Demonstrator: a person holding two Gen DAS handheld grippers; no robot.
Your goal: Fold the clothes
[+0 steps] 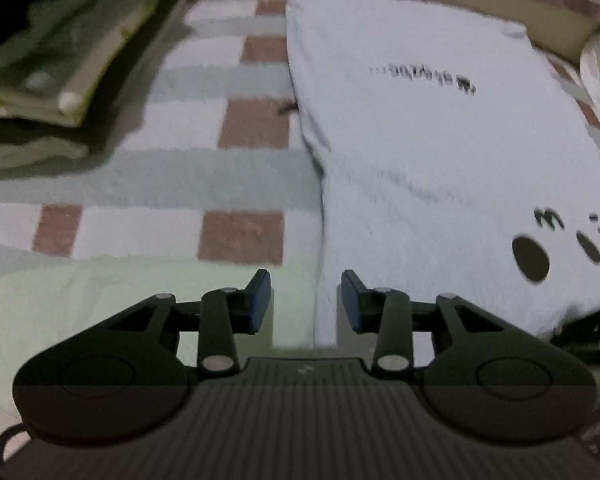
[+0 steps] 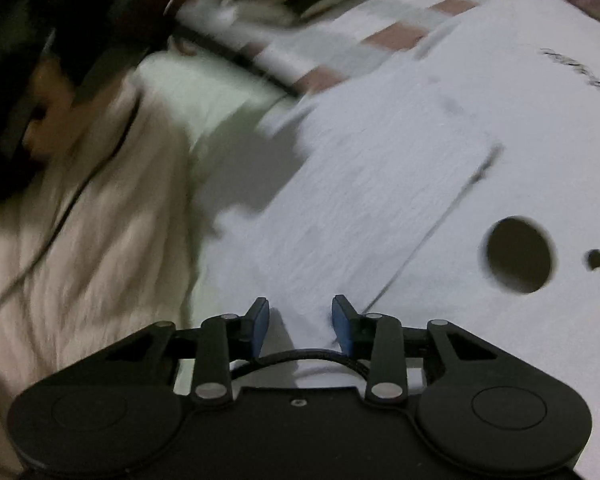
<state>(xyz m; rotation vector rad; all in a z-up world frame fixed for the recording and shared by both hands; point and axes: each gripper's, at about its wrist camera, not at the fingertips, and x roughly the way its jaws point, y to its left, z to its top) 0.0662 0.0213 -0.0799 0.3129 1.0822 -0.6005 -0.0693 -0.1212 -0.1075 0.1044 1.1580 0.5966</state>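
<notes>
Checked bedding [image 1: 172, 184] is lying under a white T-shirt [image 1: 440, 152] with black print. Both the left gripper [image 1: 306, 300] and right gripper [image 2: 300, 322] are hanging open above it, holding nothing. Folded clothes [image 1: 60, 60] are sitting nearby.

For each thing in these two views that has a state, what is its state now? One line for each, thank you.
Left claw: open, holding nothing, low over the white T-shirt's left edge.
Right claw: open, empty, over the T-shirt.
White T-shirt: spread flat on the checked bedcover, print up, sides apparently folded in.
Stack of clothes: folded, piled at far left.
Pale green garment: lying flat beside the T-shirt.
</notes>
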